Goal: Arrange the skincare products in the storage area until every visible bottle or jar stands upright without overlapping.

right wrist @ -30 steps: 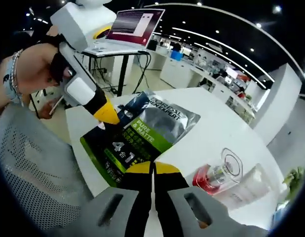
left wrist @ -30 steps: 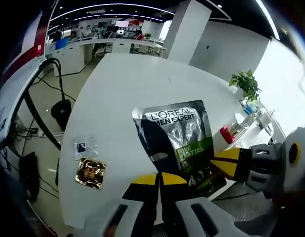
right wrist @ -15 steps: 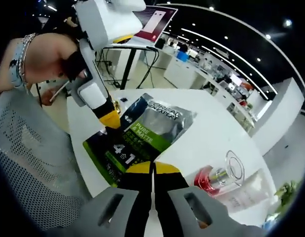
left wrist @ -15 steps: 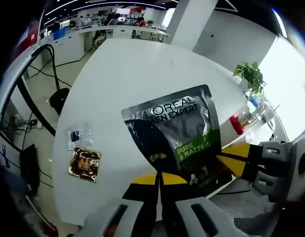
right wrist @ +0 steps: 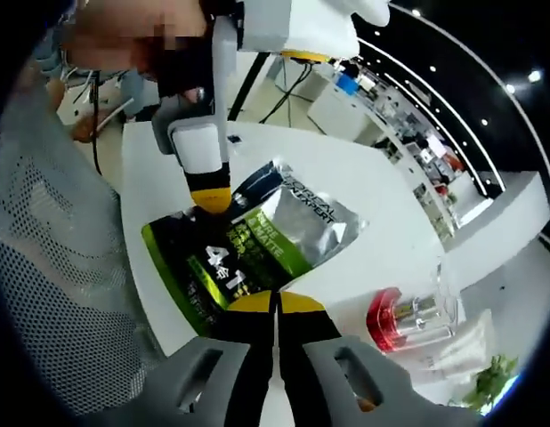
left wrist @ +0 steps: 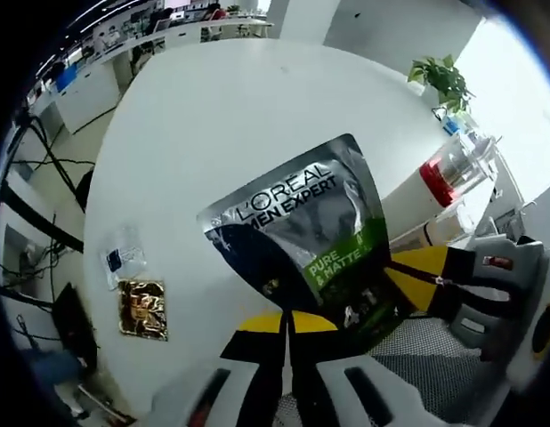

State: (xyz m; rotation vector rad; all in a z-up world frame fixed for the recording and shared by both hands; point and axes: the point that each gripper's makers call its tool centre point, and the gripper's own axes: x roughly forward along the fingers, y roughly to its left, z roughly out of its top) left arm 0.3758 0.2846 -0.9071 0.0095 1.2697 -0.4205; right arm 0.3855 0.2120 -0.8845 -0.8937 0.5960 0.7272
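A round white surface (left wrist: 213, 116) carries a gold foil sachet (left wrist: 142, 309) and a small clear packet (left wrist: 122, 261) near one edge, and a red-capped clear bottle (left wrist: 448, 165) lying on its side opposite.

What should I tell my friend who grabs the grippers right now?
Left gripper: shut on the bottom edge of the L'Oreal pouch.
Right gripper: shut on the same pouch, at another edge.
The pouch is held between both over the white table.
The red-capped bottle lies on its side beside a white tube.
A gold sachet and a clear sachet lie flat on the table.
Done: nothing stands upright yet.
Left: set the pouch down, then stand the bottle and the tube.
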